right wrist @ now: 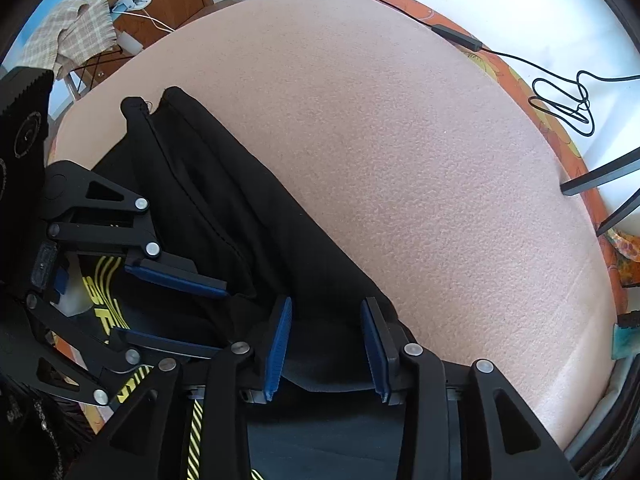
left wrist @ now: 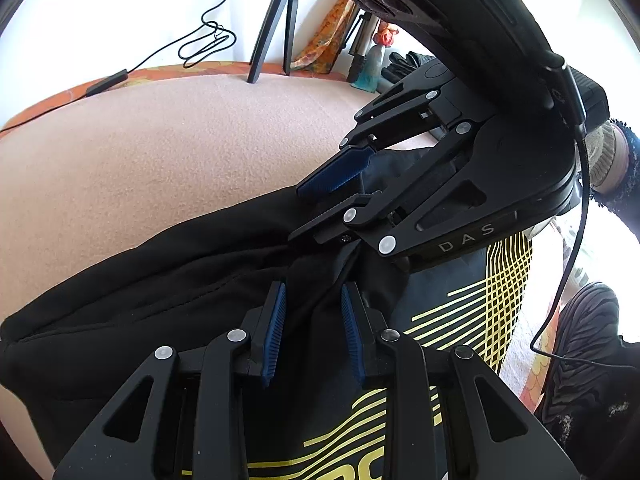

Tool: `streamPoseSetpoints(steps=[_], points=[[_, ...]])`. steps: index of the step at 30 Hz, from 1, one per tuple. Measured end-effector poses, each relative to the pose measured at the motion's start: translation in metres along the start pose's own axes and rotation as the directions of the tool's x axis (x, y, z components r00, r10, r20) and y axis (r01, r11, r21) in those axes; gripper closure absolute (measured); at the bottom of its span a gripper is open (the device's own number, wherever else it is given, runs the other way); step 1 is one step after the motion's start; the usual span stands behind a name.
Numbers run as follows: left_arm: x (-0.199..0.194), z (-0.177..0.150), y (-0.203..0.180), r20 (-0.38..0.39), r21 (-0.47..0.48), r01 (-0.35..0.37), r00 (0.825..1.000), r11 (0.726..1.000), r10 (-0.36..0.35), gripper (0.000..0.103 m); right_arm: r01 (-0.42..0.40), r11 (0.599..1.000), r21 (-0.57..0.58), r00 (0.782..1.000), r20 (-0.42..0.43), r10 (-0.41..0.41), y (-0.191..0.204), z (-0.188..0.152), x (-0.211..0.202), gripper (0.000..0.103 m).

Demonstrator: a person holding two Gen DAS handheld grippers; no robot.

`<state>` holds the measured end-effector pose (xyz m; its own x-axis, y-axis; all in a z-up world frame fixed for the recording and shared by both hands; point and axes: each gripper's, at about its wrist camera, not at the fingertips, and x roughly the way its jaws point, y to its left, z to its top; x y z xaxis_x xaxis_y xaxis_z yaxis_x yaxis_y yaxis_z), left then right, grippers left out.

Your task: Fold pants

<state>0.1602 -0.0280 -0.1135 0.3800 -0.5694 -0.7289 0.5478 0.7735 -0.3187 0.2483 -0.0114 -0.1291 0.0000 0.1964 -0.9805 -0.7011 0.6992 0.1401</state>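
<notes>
Black pants (left wrist: pixel 160 280) lie in a long strip on a pink blanket (left wrist: pixel 180 140), running from lower left toward the grippers. My left gripper (left wrist: pixel 313 288) has its blue pads pressed on a bunched ridge of the pants' fabric. In the right wrist view the left gripper (right wrist: pixel 220 318) sits low on the left over the same dark cloth (right wrist: pixel 240 216). My right gripper (right wrist: pixel 327 302) points steeply down with its pads apart; the pants' edge lies under and between them, untouched. From the left wrist view the right gripper (left wrist: pixel 298 212) hangs just beyond my left one.
The blanket (right wrist: pixel 400 160) covers a bed with an orange patterned edge (right wrist: pixel 560 140). A tripod (left wrist: pixel 276 20) and a looped black cable (left wrist: pixel 204 40) stand at the far side. The person's black garment with yellow lines (left wrist: pixel 500 280) is close by. A plaid cloth (right wrist: pixel 72 36) hangs beyond the bed.
</notes>
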Motion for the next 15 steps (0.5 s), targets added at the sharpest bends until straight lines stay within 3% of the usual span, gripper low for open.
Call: streamPoseSetpoints(steps=[3, 5, 7, 10, 15], points=[[0.001, 0.001, 0.002, 0.001, -0.003, 0.004, 1.000, 1.000, -0.004, 0.078, 0.070, 0.995, -0.074, 0.997, -0.009, -0.070, 0.019, 0.003, 0.010, 0.063], [0.001, 0.000, 0.002, 0.001, -0.007, 0.008, 1.000, 1.000, -0.008, 0.078, 0.058, 0.997, -0.053, 0.998, -0.008, -0.058, 0.018, 0.006, 0.010, 0.067], [0.001, 0.000, 0.004, 0.003, -0.009, 0.011, 1.000, 1.000, -0.011, 0.078, 0.053, 0.998, -0.042, 0.999, -0.006, -0.053, 0.014, 0.008, 0.009, 0.086], [0.000, 0.000, 0.005, 0.007, -0.008, 0.011, 1.000, 1.000, -0.011, 0.078, 0.042, 0.997, -0.058, 0.999, 0.004, -0.042, 0.014, 0.013, 0.002, 0.099], [-0.003, 0.002, 0.009, 0.012, -0.016, -0.004, 1.000, 1.000, 0.004, 0.078, 0.008, 1.000, 0.003, 0.997, 0.083, -0.008, -0.010, 0.029, -0.019, 0.102]])
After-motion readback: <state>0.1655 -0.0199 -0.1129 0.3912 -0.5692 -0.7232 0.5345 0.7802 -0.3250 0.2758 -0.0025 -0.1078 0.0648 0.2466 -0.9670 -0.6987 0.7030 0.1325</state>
